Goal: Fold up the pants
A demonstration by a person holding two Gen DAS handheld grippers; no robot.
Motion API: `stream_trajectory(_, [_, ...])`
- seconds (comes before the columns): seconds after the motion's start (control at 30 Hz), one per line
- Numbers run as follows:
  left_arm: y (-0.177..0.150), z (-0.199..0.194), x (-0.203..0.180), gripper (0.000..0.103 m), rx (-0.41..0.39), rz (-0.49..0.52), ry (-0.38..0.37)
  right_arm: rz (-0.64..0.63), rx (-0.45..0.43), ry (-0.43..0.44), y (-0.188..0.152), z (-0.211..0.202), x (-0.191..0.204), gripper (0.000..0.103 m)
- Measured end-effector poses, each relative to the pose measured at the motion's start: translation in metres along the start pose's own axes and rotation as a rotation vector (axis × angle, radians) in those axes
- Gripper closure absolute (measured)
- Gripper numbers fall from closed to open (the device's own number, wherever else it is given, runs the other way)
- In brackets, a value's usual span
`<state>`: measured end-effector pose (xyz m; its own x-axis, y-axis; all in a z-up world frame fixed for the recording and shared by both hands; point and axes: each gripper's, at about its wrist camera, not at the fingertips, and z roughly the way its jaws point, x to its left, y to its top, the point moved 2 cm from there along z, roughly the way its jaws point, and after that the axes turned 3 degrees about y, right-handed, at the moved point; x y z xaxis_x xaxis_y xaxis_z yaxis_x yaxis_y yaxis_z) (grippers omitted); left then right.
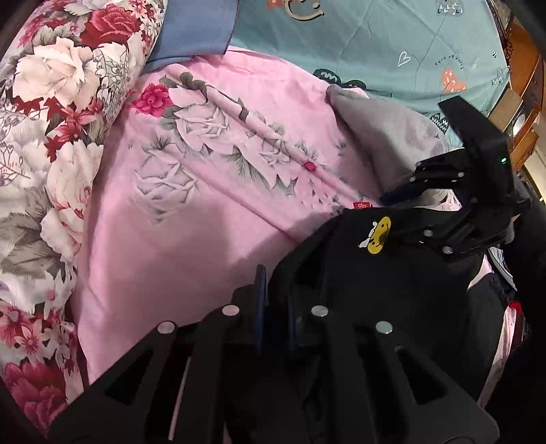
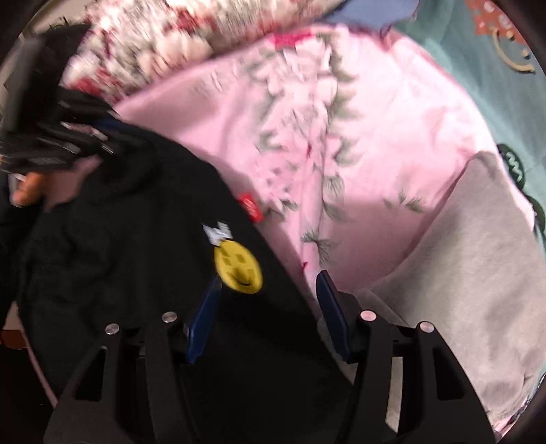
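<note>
Black pants (image 1: 392,290) with a yellow smiley patch (image 1: 378,235) and a small red tag (image 1: 363,206) lie bunched on a pink floral sheet (image 1: 191,211). My left gripper (image 1: 276,304) is at the bottom of its view, shut on a fold of the black fabric. My right gripper (image 1: 401,217) hovers at the pants' far edge near the patch. In the right wrist view its blue pads (image 2: 201,317) stand apart over the pants (image 2: 119,256), with the patch (image 2: 239,269) just ahead and fabric lying between the jaws. The left gripper (image 2: 99,136) shows blurred at upper left.
A floral quilt (image 1: 51,136) rises along the left. Blue cloth (image 1: 194,30) and a teal printed sheet (image 1: 392,41) lie beyond. A grey garment (image 1: 392,136) rests right of the pants. Wooden furniture (image 1: 525,102) stands at far right. A hand (image 2: 30,188) shows behind the left gripper.
</note>
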<state>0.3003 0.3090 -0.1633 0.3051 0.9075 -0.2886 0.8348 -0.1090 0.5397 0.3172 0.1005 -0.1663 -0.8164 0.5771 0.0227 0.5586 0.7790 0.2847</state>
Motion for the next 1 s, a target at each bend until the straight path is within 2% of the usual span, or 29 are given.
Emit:
stream_trajectory(0.03, [0.0, 0.0, 0.0, 0.093, 0.0, 0.0, 0.0, -0.001, -0.005, 0.013, -0.001, 0.001, 0.0, 0.083])
stream_trajectory(0.07, [0.001, 0.002, 0.0, 0.093, 0.002, 0.0, 0.009, -0.006, -0.008, 0.039, -0.004, 0.001, 0.0, 0.103])
stream_trajectory(0.17, [0.004, 0.004, 0.002, 0.094, -0.003, -0.013, 0.027, -0.067, -0.09, -0.004, -0.012, -0.017, 0.008, 0.101])
stream_trajectory(0.23, [0.006, 0.005, 0.005, 0.094, -0.004, -0.03, 0.035, -0.021, -0.129, -0.007, -0.011, -0.025, 0.001, 0.101])
stream_trajectory(0.33, [0.006, 0.019, 0.005, 0.094, 0.034, -0.044, 0.056, 0.072, -0.097, -0.012, -0.013, -0.011, -0.012, 0.101])
stream_trajectory(0.4, [0.004, 0.023, 0.001, 0.094, 0.059, -0.043, 0.095, 0.069, -0.087, -0.053, -0.013, -0.008, 0.0, 0.101])
stream_trajectory(0.5, [0.006, -0.004, -0.013, 0.095, 0.013, -0.025, 0.117, 0.017, -0.138, -0.083, -0.022, -0.047, 0.028, 0.101])
stream_trajectory(0.63, [0.0, -0.067, -0.037, 0.095, -0.093, -0.003, 0.093, 0.008, -0.205, -0.083, -0.048, -0.104, 0.061, 0.101])
stream_trajectory(0.73, [-0.029, -0.111, -0.064, 0.095, -0.139, 0.034, 0.1, 0.018, -0.245, -0.067, -0.071, -0.134, 0.102, 0.101])
stream_trajectory(0.8, [-0.059, -0.13, -0.077, 0.095, -0.143, 0.061, 0.108, 0.03, -0.26, -0.029, -0.102, -0.144, 0.139, 0.101])
stream_trajectory(0.9, [-0.111, -0.143, -0.085, 0.095, -0.111, 0.082, 0.107, 0.029, -0.259, 0.012, -0.139, -0.133, 0.192, 0.101])
stream_trajectory(1.0, [-0.167, -0.134, -0.077, 0.094, -0.018, 0.065, 0.067, 0.035, -0.238, 0.053, -0.172, -0.103, 0.232, 0.101])
